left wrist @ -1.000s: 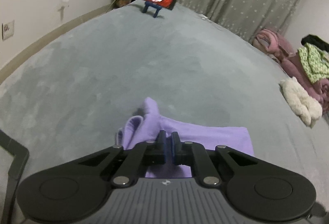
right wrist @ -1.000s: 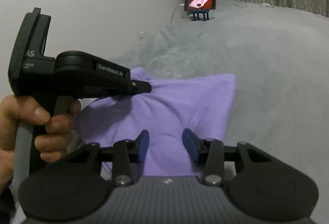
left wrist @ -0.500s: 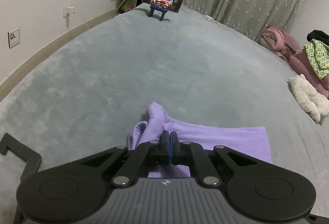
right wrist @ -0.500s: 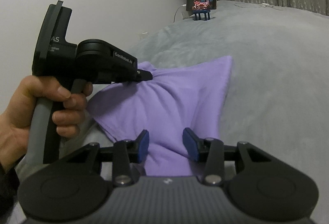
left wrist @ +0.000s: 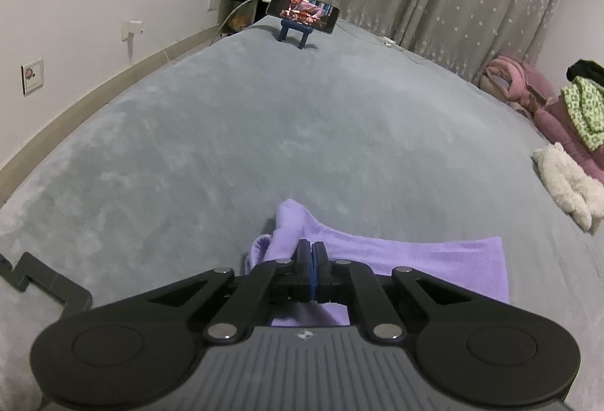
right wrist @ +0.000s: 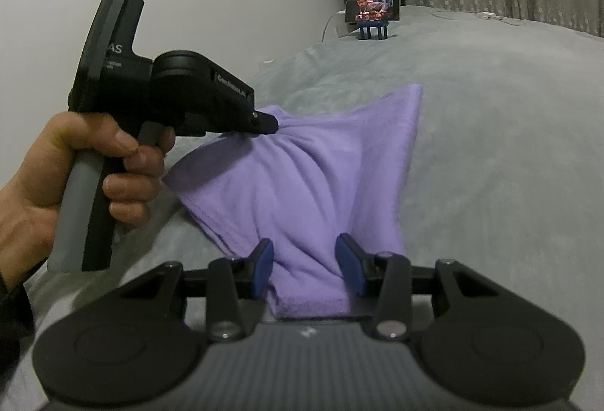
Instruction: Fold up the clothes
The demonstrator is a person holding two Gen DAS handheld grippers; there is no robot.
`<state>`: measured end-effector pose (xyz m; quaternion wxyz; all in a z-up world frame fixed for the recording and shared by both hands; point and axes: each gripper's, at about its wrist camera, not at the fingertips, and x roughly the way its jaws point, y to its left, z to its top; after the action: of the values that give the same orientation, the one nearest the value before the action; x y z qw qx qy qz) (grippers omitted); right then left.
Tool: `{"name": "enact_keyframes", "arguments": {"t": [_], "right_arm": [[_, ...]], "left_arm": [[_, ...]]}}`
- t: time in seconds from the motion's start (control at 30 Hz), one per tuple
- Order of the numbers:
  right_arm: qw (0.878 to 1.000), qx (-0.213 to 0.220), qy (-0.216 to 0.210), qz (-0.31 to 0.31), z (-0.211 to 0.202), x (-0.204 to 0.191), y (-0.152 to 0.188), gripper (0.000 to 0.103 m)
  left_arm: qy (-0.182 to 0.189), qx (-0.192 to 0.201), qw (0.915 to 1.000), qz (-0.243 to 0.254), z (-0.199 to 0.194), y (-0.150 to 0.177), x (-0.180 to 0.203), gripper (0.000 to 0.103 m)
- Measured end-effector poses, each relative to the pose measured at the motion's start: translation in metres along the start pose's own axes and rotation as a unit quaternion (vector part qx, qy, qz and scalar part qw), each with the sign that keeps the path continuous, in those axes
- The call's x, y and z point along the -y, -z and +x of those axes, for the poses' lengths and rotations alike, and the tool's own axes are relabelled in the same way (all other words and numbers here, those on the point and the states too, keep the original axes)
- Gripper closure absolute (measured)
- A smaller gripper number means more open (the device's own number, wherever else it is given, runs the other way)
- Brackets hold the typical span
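The left tool (left wrist: 312,254) is pinched tight on a bunched corner of the purple garment (left wrist: 415,260), and the cloth peaks up just past its tips. Seen from the right wrist, that same left tool (right wrist: 272,124) comes in from the left, a hand (right wrist: 75,161) wrapped round its grip, with folds fanning away from the pinch. The right tool (right wrist: 305,260) sits at the near edge of the purple garment (right wrist: 321,165); its jaws stand part-way apart with a thick wad of cloth filling the gap between them, touching both pads (right wrist: 264,260), so it looks like a hold. The cloth stretches between the two tools over the grey bed (left wrist: 264,127).

Count: one purple garment, two tools, one hand in sight. Far ahead of the tools, one phone (left wrist: 302,10) on a blue stand (left wrist: 296,33). Off to the right of the left tool, one pile of clothes (left wrist: 558,116) with a white fluffy piece (left wrist: 566,184) at its near end.
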<state>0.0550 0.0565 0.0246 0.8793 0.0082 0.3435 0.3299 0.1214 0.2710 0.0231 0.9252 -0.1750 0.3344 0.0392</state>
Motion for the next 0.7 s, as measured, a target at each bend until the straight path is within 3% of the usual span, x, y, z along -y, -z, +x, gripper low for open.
{"name": "enact_keyframes", "arguments": {"t": [0.3,0.6,0.7], "right_arm": [[0.999,0.021,-0.03,0.036,-0.008,0.012,0.001,0.06],[0.996,0.032,-0.049,0.067,-0.025,0.019,0.002,0.06],[0.995,0.023,-0.058,0.08,-0.022,0.019,0.001,0.06]], "left_arm": [[-0.004,0.023,0.9997,-0.003,-0.016,-0.006,-0.004,0.097],[0.02,0.018,0.9993,0.027,-0.041,0.005,0.014,0.097],[0.018,-0.004,0.9993,0.031,-0.038,0.016,0.016,0.097]]}}
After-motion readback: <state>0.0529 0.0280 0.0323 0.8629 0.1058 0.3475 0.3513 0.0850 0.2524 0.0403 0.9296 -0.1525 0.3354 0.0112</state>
